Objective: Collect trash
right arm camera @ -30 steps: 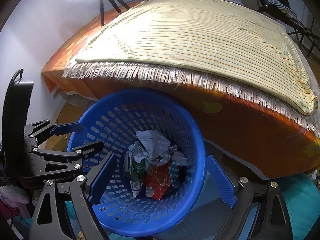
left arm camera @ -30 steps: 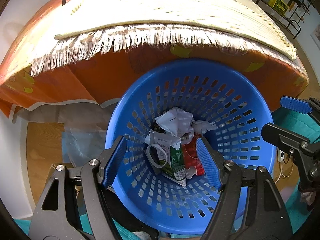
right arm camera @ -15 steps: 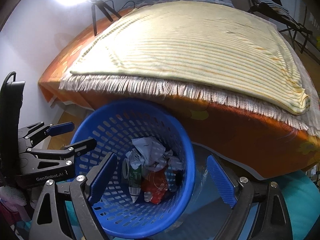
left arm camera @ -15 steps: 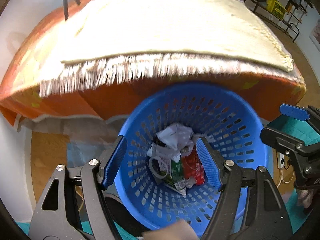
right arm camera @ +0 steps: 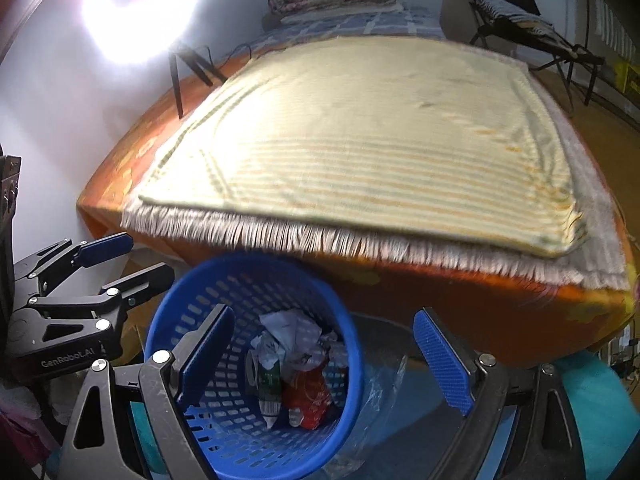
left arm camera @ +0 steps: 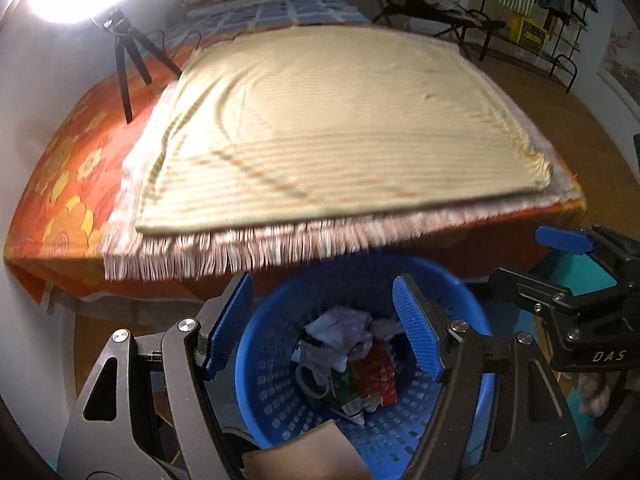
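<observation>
A blue perforated basket (left arm camera: pixel 276 364) (right arm camera: pixel 352 360) stands on the floor against the bed. Inside lie crumpled white paper (left arm camera: pixel 340 322) (right arm camera: pixel 290 326), a green carton (left arm camera: pixel 344 390) (right arm camera: pixel 269 384), a red wrapper (left arm camera: pixel 378 374) (right arm camera: pixel 310 396) and a tape roll (left arm camera: pixel 310 380). My left gripper (left arm camera: pixel 326 326) hangs open above the basket with nothing between its blue pads. My right gripper (right arm camera: pixel 326 354) is open too, over the basket's right rim, and holds nothing. Each gripper shows at the edge of the other's view.
The bed (left arm camera: pixel 60 184) wears an orange flowered sheet and a striped, fringed cream blanket (left arm camera: pixel 340 128) (right arm camera: pixel 380 140). A tripod with a bright lamp (left arm camera: pixel 128 60) stands at its left. Clear plastic (right arm camera: pixel 380 400) lies beside the basket. Racks and a chair (left arm camera: pixel 432 4) stand behind.
Both grippers have risen and tilted up away from the basket, which now looks smaller and lower in each view; more of the bed and room shows. Both stayed open.
</observation>
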{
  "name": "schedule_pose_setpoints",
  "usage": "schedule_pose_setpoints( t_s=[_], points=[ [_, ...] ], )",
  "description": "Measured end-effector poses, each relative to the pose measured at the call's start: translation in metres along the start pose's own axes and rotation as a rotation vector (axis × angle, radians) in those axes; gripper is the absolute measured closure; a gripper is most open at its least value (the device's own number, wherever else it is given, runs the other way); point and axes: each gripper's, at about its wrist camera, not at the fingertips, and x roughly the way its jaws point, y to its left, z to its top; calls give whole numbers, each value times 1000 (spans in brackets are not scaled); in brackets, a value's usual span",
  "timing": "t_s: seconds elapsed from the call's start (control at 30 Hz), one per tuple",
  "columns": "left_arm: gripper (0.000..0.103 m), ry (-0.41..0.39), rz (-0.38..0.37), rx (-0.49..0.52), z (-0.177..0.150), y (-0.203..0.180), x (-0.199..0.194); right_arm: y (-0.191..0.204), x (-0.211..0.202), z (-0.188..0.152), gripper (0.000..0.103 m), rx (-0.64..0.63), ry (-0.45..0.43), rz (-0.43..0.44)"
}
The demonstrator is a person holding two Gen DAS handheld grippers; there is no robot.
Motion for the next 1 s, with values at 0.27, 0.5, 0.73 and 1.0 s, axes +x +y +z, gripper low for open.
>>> schedule_pose_setpoints(
  t_s=[0.27,0.5,0.73,1.0],
  points=[
    [17,-64,-10,3,40,2,-14,-6,-21,28,10,-17,-76,-18],
    [8,-146,-17,-6,81,8,-26,-13,-36,64,7,-35,-151,-22],
    [6,-139,-24,-38,93,15,-10,-19,-36,87,0,-46,-223,-45],
    [6,-102,-34,-51,95,14,13,-33,-20,95,0,21,-200,-15]
  ],
)
